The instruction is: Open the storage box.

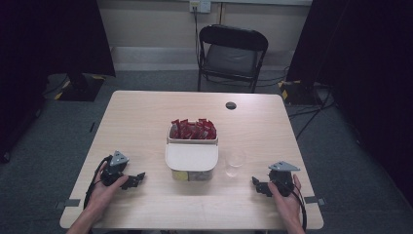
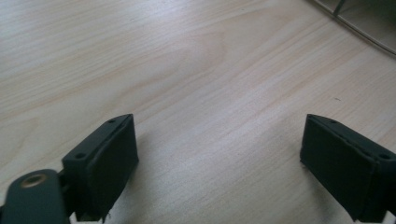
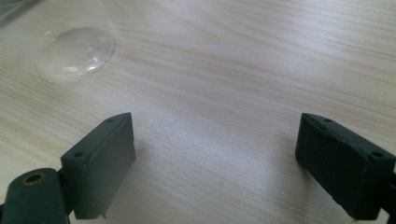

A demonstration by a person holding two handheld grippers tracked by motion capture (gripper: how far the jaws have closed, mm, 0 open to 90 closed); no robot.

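Observation:
A white two-part box (image 1: 191, 157) stands mid-table; its far half holds several red packets (image 1: 193, 129), and a white lid covers the near half. A clear plastic cup (image 1: 235, 162) stands just right of the box, and its base (image 3: 77, 49) appears at upper left in the right gripper view. My left gripper (image 1: 138, 179) rests on the table at front left, pointing right toward the box, jaws wide apart over bare wood (image 2: 219, 154). Over at front right, my right gripper (image 1: 256, 185) points left toward the cup, open with nothing between its jaws (image 3: 215, 154).
The light wooden table (image 1: 146, 117) has a dark round cable hole (image 1: 231, 105) near its far edge. A black folding chair (image 1: 231, 56) stands behind the table. Dark curtains hang on both sides. A corner of the box (image 2: 359, 23) shows in the left gripper view.

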